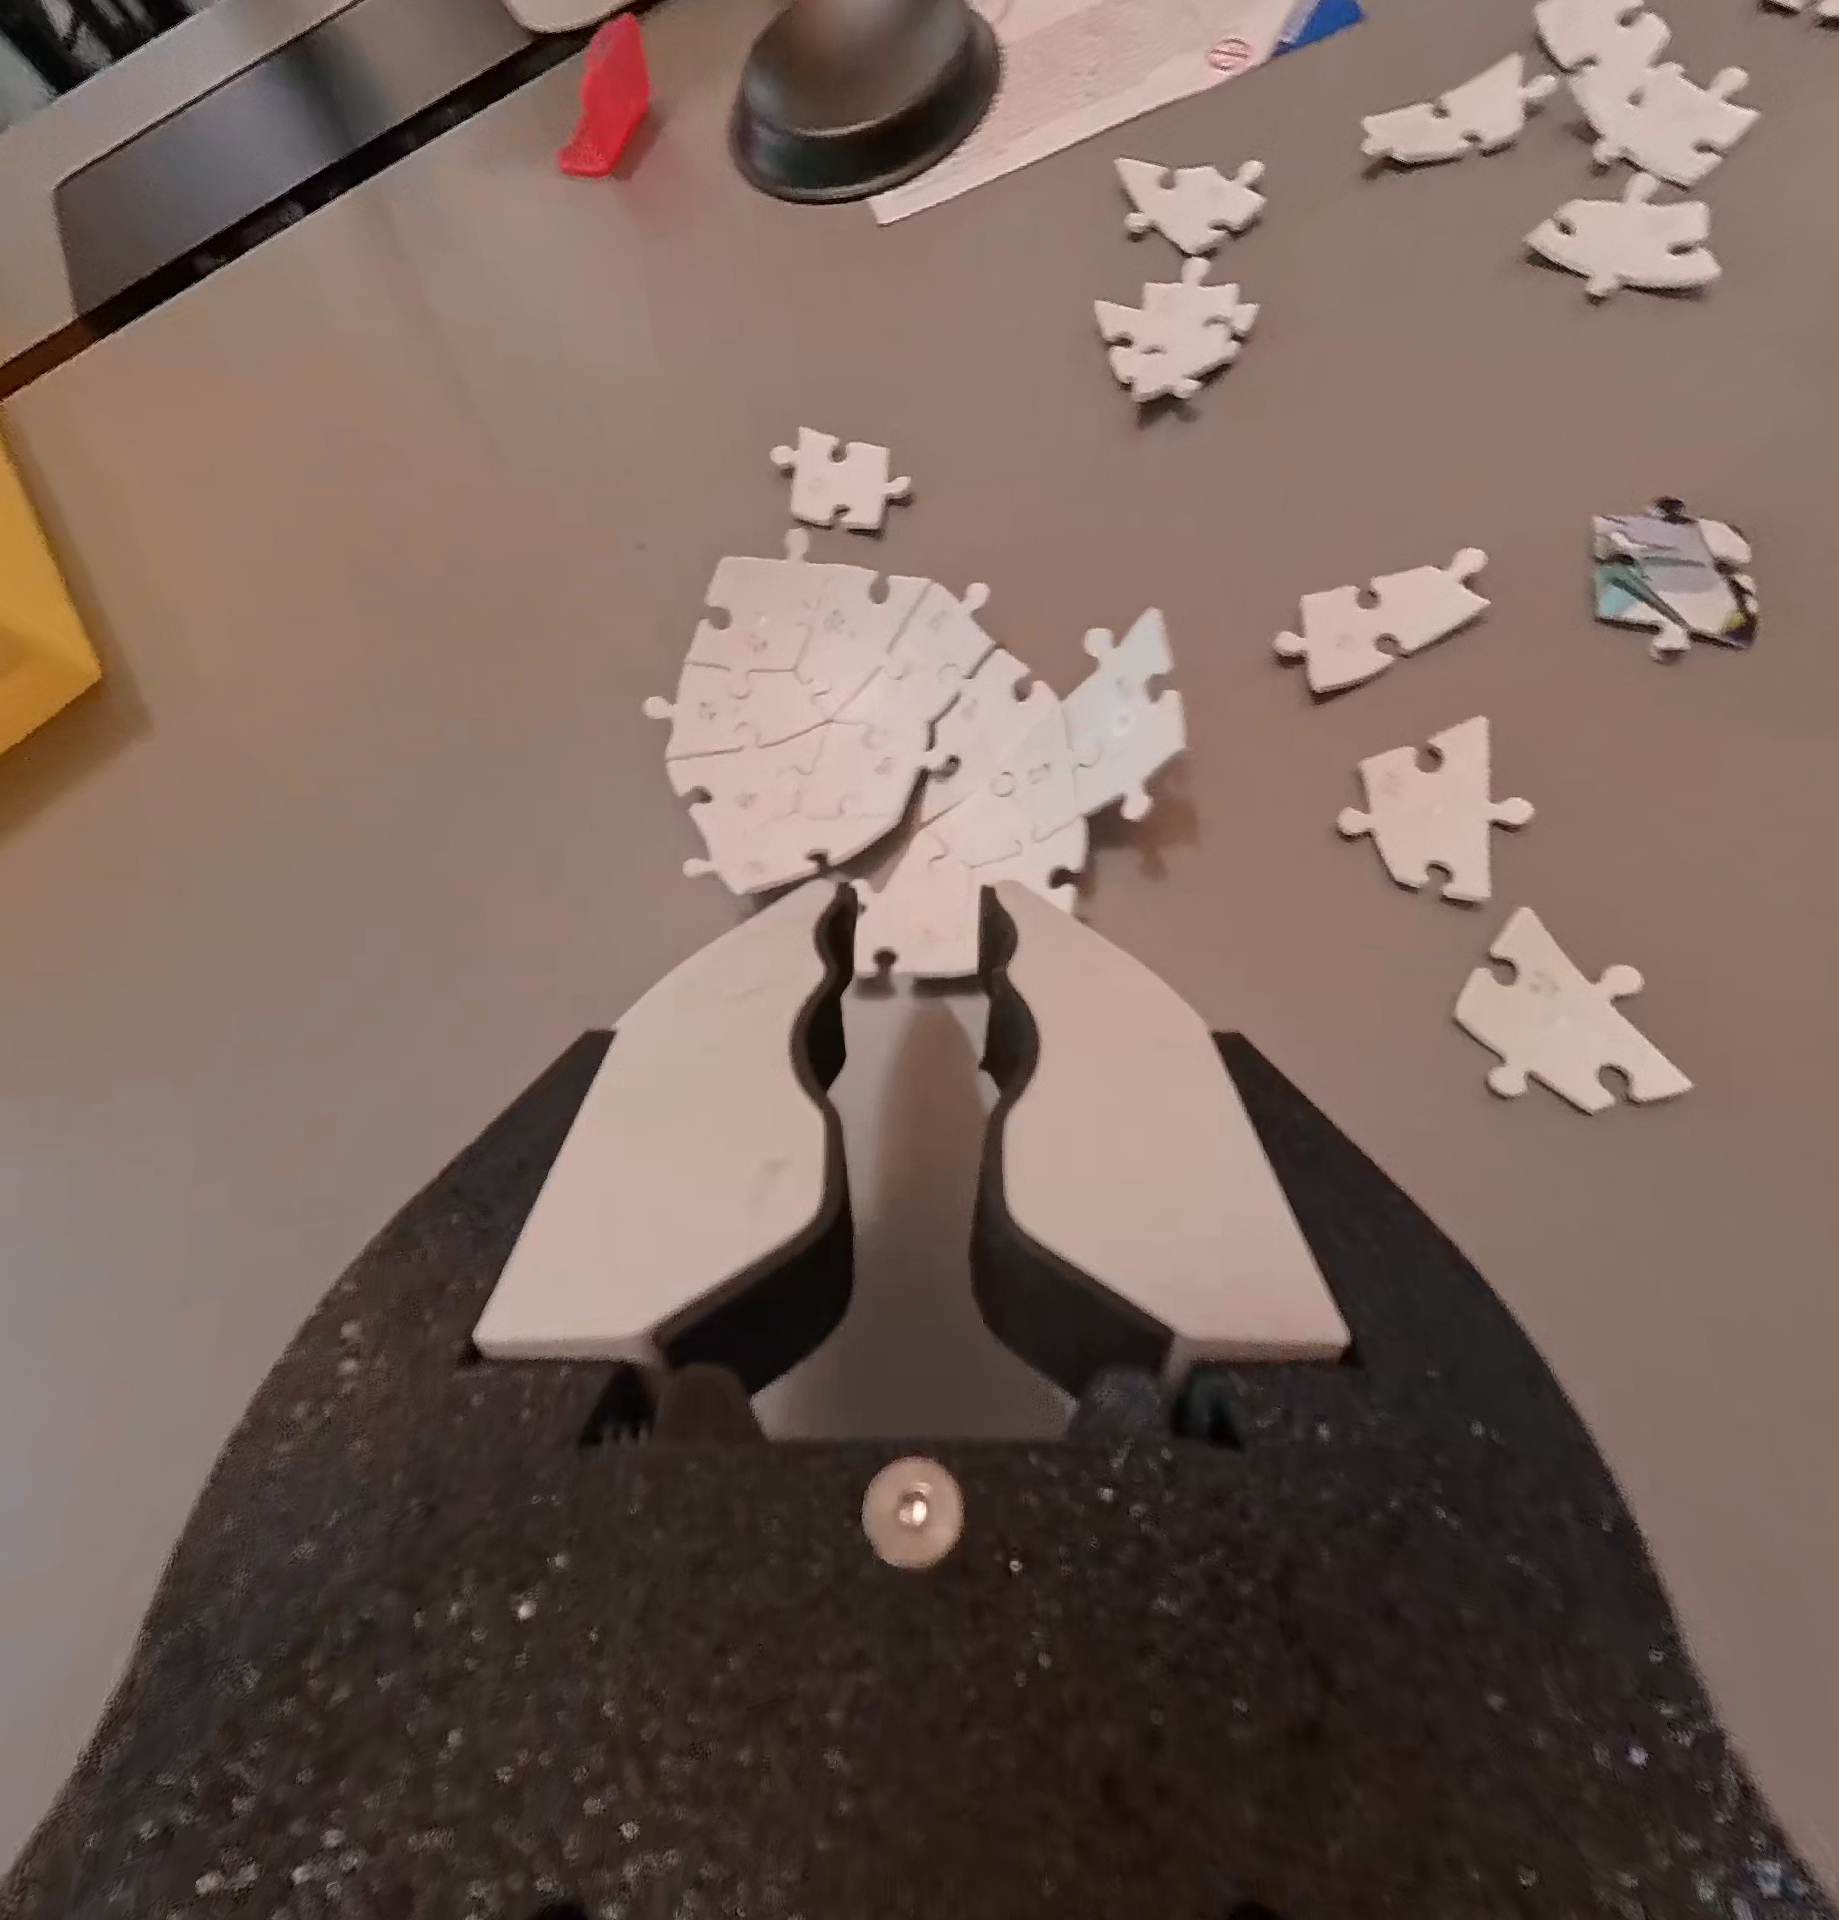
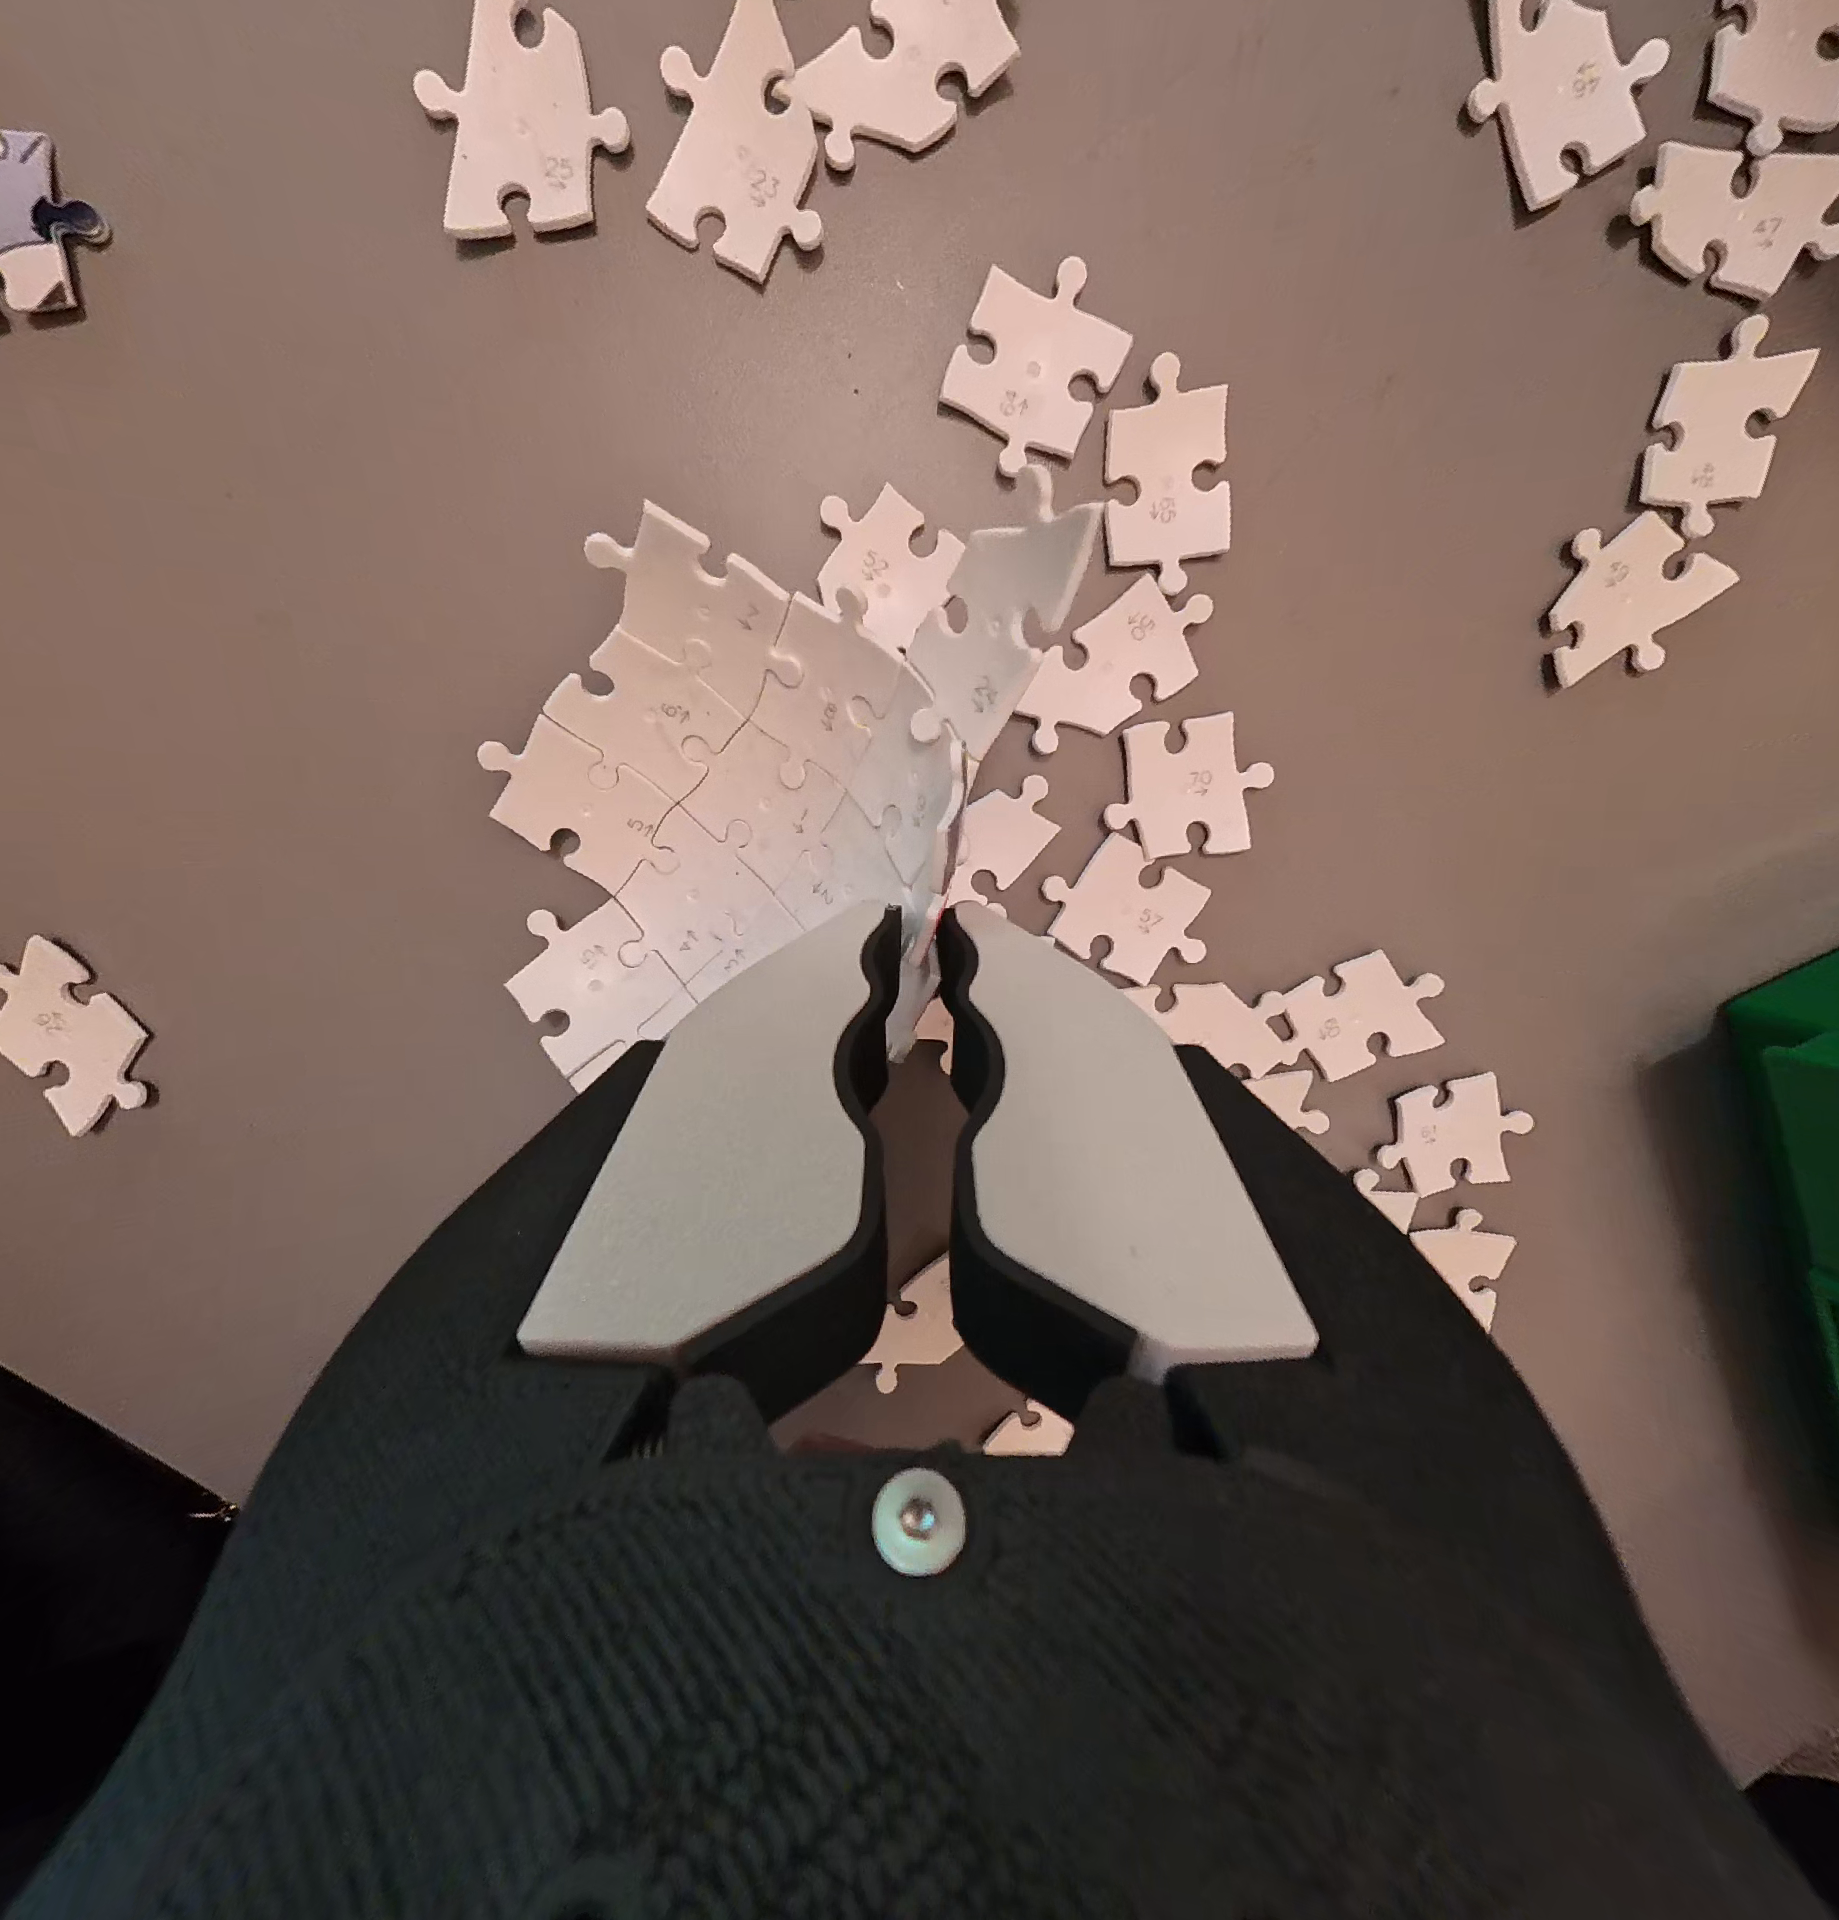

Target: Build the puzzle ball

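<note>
The curved white sheet of joined puzzle pieces (image 2: 728, 790), blank backs up, is held above the grey desk (image 2: 271, 644), and the right hand-held gripper (image 2: 920, 925) is pinched tight on its near edge, tilting it so one side stands up. In the left wrist view the left hand-held gripper (image 1: 917, 904) has its jaws apart around the lowest piece of that same sheet (image 1: 821, 727), with a clear gap on each side, not yet gripping. From where I stand, the step is to steady the shell with both tools before adding a piece. Close the left gently, square on a piece rather than across a seam, so the joints don't pop. Loose white pieces (image 2: 1185, 779) lie scattered just beside it.
</note>
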A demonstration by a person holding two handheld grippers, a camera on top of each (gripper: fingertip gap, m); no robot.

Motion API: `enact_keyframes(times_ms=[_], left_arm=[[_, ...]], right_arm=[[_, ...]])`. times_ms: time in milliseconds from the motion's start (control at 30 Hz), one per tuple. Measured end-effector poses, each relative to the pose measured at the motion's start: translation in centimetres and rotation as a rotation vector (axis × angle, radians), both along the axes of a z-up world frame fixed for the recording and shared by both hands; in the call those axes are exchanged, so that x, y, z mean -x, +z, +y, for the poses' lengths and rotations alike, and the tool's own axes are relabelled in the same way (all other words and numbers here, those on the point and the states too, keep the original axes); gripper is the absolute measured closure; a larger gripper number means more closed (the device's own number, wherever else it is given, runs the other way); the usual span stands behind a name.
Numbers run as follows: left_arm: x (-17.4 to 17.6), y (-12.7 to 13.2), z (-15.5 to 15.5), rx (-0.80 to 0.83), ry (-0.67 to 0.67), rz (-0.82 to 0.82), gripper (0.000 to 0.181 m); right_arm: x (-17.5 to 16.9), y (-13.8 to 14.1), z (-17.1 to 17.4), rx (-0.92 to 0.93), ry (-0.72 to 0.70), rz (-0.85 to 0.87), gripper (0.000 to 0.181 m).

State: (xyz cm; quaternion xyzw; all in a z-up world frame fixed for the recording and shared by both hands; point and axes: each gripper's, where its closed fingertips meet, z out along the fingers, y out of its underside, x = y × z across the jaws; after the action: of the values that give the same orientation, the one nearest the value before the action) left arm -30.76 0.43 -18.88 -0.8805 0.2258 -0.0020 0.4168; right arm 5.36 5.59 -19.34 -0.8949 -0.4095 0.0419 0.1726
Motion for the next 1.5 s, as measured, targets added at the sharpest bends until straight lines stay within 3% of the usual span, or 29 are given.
enact_keyframes(times_ms=[833,1500], left_arm=[[-9.1,0.1,0.7,-0.036,-0.273,0.140,0.158],[-10.5,-0.8,1.6,-0.008,-0.306,0.150,0.158]], right_arm=[[-0.3,-0.1,-0.3,-0.010,-0.018,0.099,0.175],[0.1,-0.3,-0.2,-0.007,-0.003,0.122,0.174]])
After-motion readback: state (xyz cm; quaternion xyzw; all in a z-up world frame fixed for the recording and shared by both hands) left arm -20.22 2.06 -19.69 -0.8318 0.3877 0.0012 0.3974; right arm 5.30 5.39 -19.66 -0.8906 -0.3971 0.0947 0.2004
